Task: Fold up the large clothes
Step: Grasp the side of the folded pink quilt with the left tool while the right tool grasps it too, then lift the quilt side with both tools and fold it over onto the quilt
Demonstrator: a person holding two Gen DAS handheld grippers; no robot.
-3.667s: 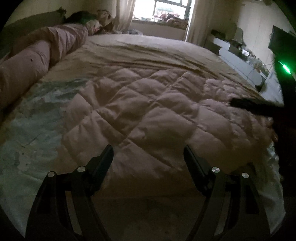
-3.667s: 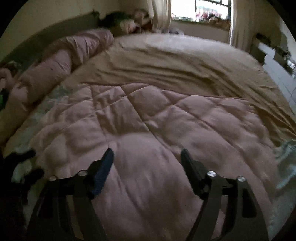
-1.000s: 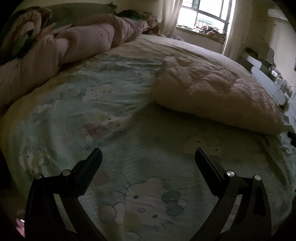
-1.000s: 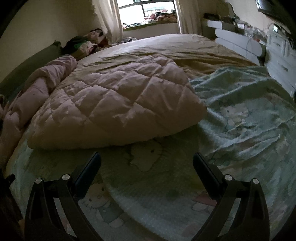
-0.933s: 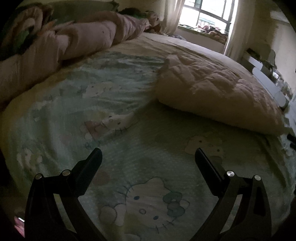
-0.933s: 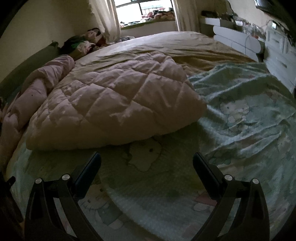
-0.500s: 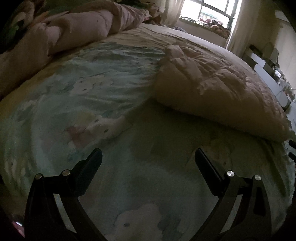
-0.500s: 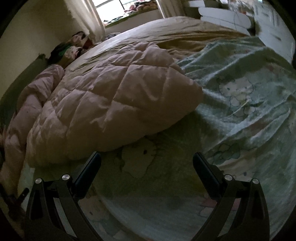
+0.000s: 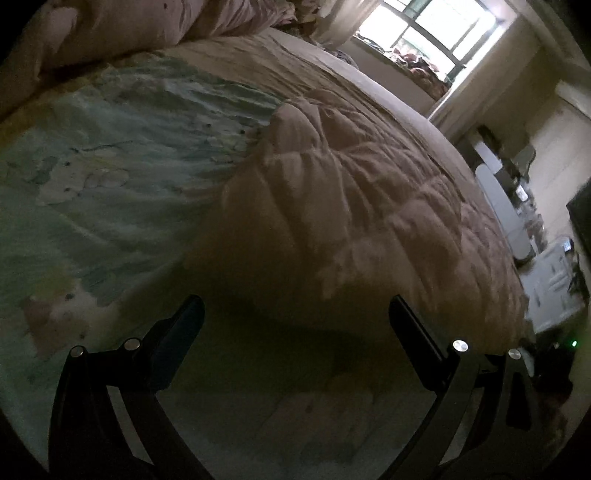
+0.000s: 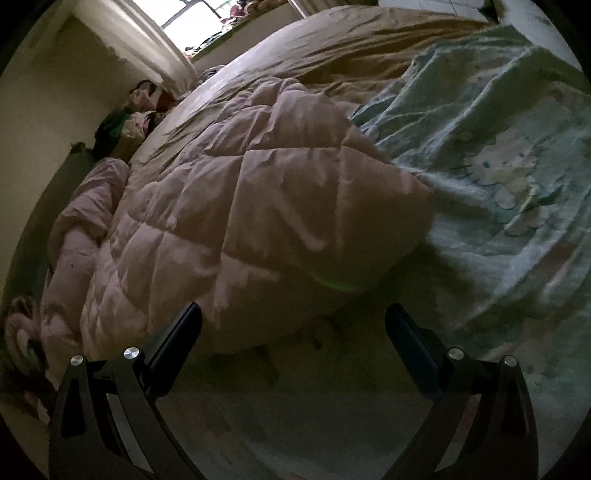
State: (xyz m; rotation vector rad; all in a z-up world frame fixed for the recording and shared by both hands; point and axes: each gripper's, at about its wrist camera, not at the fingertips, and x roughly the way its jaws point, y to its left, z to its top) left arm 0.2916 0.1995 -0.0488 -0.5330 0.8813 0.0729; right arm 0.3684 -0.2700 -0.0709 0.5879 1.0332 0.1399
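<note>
A folded pink quilted garment (image 9: 362,221) lies puffed up on a pale green cartoon-print sheet (image 9: 92,184) spread over the bed. My left gripper (image 9: 295,314) is open just in front of the garment's near folded edge, nothing between its fingers. In the right wrist view the same quilted garment (image 10: 266,206) fills the middle, and my right gripper (image 10: 293,319) is open right at its near edge, empty. The green sheet (image 10: 498,166) runs off to the right there.
A rolled pink duvet (image 9: 122,26) lies along the bed's far left side (image 10: 81,229). Tan bedding (image 10: 351,48) covers the bed behind the garment. A window (image 9: 432,33) with curtains is at the back. White furniture (image 9: 502,206) stands to the right of the bed.
Both grippers have moved in close to the garment's near edge and tilted; the garment now fills more of each view. Both stayed open.
</note>
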